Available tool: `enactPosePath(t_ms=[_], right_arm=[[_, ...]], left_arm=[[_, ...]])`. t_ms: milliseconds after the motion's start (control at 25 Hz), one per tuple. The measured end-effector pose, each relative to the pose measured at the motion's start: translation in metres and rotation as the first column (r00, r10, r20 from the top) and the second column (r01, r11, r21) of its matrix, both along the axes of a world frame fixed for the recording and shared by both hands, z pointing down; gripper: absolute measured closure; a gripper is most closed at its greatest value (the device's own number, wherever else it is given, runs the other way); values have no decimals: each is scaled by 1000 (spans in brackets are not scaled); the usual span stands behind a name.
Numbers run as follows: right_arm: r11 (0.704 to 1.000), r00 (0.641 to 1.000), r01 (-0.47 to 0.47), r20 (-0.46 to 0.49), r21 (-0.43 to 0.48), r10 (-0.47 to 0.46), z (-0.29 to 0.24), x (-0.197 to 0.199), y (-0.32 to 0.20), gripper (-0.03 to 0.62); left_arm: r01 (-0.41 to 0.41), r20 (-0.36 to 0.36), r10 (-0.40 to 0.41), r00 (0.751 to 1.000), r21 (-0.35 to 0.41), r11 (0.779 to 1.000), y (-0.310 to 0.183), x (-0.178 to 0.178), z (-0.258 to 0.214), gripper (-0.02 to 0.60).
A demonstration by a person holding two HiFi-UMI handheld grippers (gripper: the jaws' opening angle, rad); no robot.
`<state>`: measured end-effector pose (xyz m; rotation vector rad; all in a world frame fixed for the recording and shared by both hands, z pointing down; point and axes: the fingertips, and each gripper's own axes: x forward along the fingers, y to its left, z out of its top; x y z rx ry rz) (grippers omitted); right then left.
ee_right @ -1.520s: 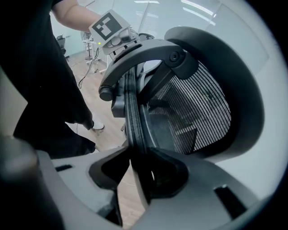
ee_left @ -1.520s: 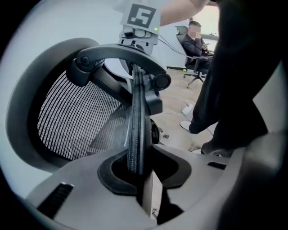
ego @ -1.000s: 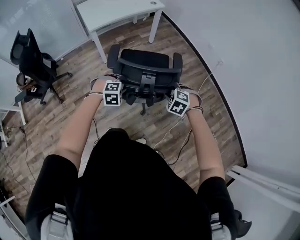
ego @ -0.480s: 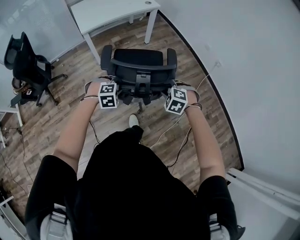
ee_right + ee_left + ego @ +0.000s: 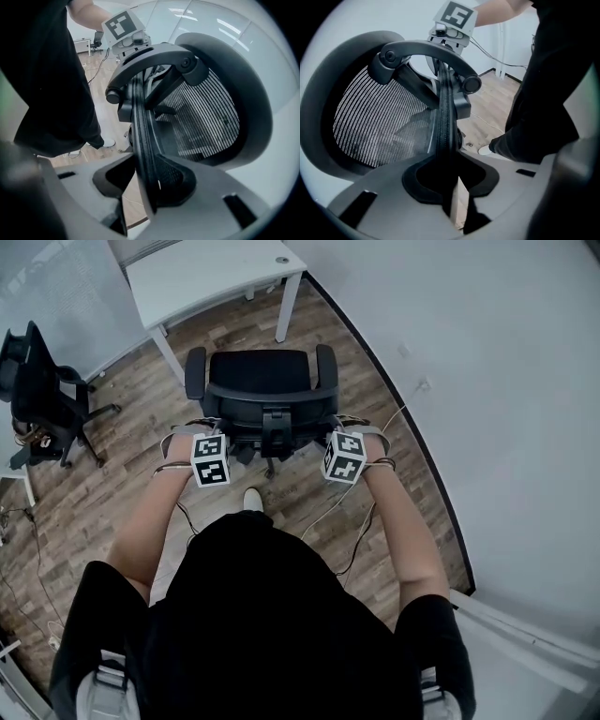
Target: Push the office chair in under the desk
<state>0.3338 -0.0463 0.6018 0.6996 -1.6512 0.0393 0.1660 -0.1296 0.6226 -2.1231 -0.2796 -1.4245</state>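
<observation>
**Head view**
- Office chair (image 5: 260, 381): black, upper centre of the frame, backrest toward the person. The seat faces the bench and stands near it but is not under its top.
- Bench (image 5: 202, 277): white, at the top edge, left of centre.
- Left hand-held gripper (image 5: 212, 448): at the left end of the backrest, marker cube uppermost.
- Right hand-held gripper (image 5: 339, 446): at the right end of the backrest, marker cube uppermost.
- Second chair (image 5: 37, 381): black, upper left, well apart.
- Wooden floor (image 5: 103, 474): cables (image 5: 352, 521) trail across it.

**Left gripper view**
- The left hand-held gripper's (image 5: 451, 176) jaws, bottom centre, are clamped on the thin rim of the office chair's backrest.
- The mesh panel fills the left.
- The right hand-held gripper's cube is at the top centre.

**Right gripper view**
- The right hand-held gripper's (image 5: 146, 183) jaws, bottom centre, are closed on the same backrest rim.
- The mesh is at the right.
- The left hand-held gripper's cube is at the upper left.
</observation>
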Motion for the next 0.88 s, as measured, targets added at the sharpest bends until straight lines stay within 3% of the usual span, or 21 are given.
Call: enactPosePath(t_ms=[200, 520, 680, 880], right_arm=[[999, 999, 46, 10, -15, -46, 0, 42, -19, 456], [990, 990, 138, 9, -2, -138, 1, 55, -31, 456], [978, 977, 211, 19, 2, -211, 5, 106, -51, 457], [956, 956, 292, 16, 15, -292, 2, 122, -66, 459]], left_arm=[[54, 6, -54, 999, -6, 999, -11, 38, 0, 503], [135, -2, -135, 991, 0, 991, -11, 46, 1, 502], [188, -7, -187, 982, 11, 982, -21, 95, 5, 502], [256, -20, -255, 967, 24, 966, -24, 107, 1, 502]])
